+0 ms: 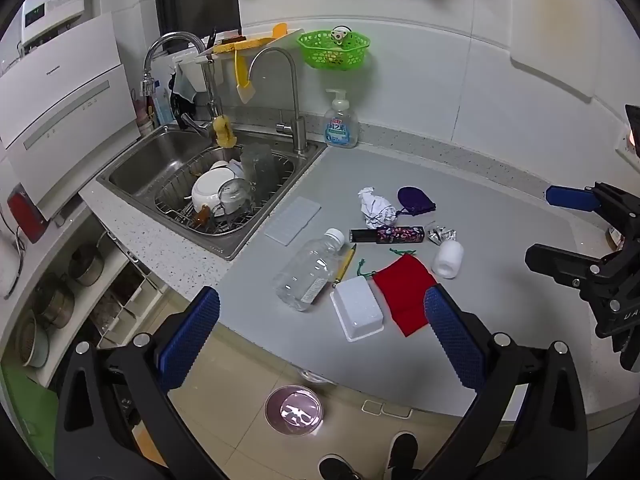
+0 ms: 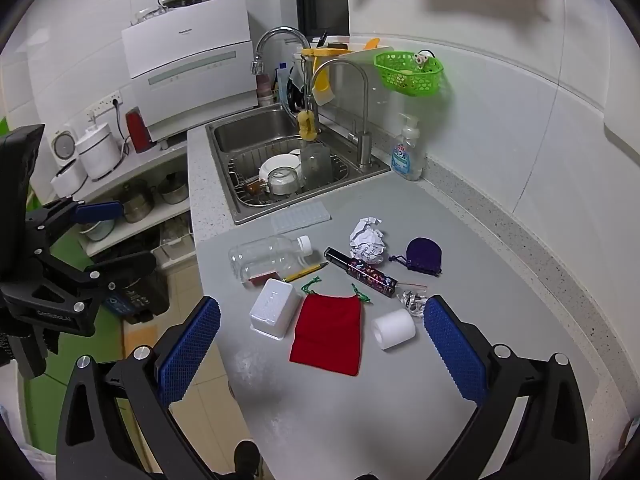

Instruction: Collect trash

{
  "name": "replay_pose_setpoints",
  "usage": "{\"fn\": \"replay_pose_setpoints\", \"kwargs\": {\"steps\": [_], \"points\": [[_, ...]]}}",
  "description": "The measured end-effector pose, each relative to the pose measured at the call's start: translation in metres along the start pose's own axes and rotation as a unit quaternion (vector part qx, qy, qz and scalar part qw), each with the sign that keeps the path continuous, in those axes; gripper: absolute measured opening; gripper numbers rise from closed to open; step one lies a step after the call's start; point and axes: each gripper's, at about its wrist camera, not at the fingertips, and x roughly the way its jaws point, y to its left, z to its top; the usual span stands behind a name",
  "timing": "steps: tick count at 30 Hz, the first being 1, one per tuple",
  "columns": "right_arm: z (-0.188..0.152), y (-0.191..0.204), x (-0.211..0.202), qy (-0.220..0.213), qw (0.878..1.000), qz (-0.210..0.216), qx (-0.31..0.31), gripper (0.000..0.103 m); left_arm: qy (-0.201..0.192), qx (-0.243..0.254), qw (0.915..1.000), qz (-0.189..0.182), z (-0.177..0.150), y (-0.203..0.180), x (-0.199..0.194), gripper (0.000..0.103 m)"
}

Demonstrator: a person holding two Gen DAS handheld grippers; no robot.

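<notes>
On the grey counter (image 1: 500, 312) lie a clear plastic bottle (image 1: 308, 272) (image 2: 268, 258), crumpled paper (image 1: 376, 208) (image 2: 367, 240), a foil wrapper (image 1: 442, 235) (image 2: 414, 300), a white foam cylinder (image 1: 449, 260) (image 2: 394, 328) and a white foam tray (image 1: 358, 308) (image 2: 274, 308). Among them are a red pouch (image 1: 406, 292) (image 2: 328, 332), a purple pouch (image 1: 416, 200), a dark patterned box (image 1: 386, 235) and a pencil (image 1: 346, 262). My left gripper (image 1: 322, 336) (image 2: 116, 236) hovers open off the counter's front edge. My right gripper (image 2: 324, 350) (image 1: 560, 228) is open above the red pouch, holding nothing.
A steel sink (image 1: 132, 172) with dishes in a wire rack sits left of the items, a soap bottle (image 1: 340, 124) and green basket (image 1: 334, 50) behind. A white ribbed mat (image 1: 292, 220) lies by the sink. On the floor stand a round bin (image 1: 294, 410) and a dark bin (image 2: 140, 300).
</notes>
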Motion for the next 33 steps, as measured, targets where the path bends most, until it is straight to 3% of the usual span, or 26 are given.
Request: {"fn": "replay_pose_setpoints", "kwargs": {"steps": [33], "points": [[0.003,-0.001,0.001,0.002,1.0,-0.001,0.001,0.098,-0.001,-0.003,1.0,-0.008,0.001,-0.003,0.004,0.1]]}}
